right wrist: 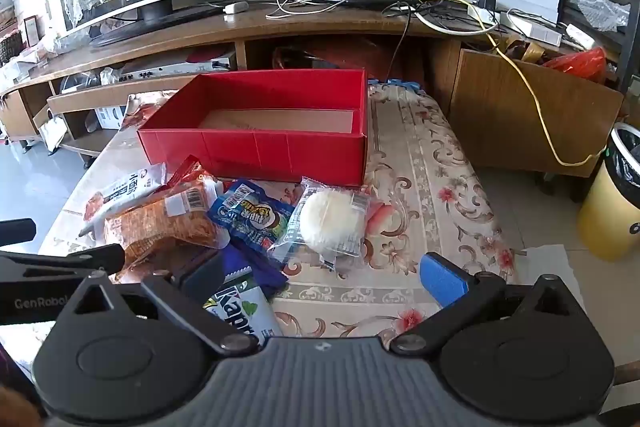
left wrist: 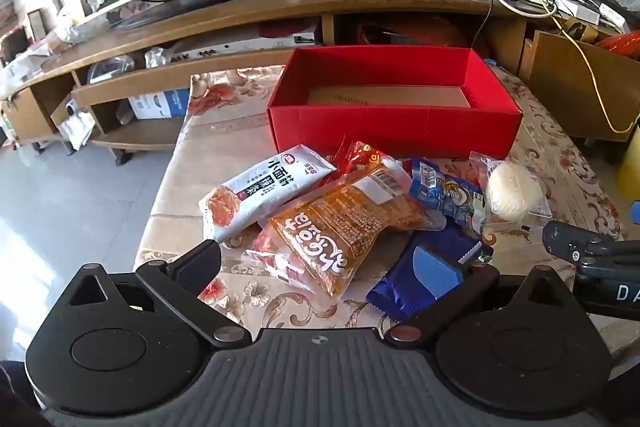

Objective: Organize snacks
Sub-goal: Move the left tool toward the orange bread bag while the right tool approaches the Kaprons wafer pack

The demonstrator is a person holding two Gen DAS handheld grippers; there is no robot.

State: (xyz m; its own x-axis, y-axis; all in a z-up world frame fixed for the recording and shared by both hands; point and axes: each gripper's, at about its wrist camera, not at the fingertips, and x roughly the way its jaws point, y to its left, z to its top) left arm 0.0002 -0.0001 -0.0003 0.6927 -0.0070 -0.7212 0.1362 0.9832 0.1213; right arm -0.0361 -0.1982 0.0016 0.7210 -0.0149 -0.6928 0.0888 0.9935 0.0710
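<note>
Inspecting left to right, we find the left gripper (left wrist: 326,263) fingers spread wide and holding nothing, the snack packets (left wrist: 344,223) heaped on the table (left wrist: 208,163) just before the red box (left wrist: 394,131), and the right gripper (right wrist: 324,277) likewise released.

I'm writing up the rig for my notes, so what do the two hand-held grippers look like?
Both look alike. The left hand-held gripper and the right hand-held gripper each have a grey ribbed body, two round black housings, black linkage arms with silver pivots, and a blue pad on one finger. Seen from the opposite camera, white lettering shows on each one's side. No cables or sleeves are visible.
</note>
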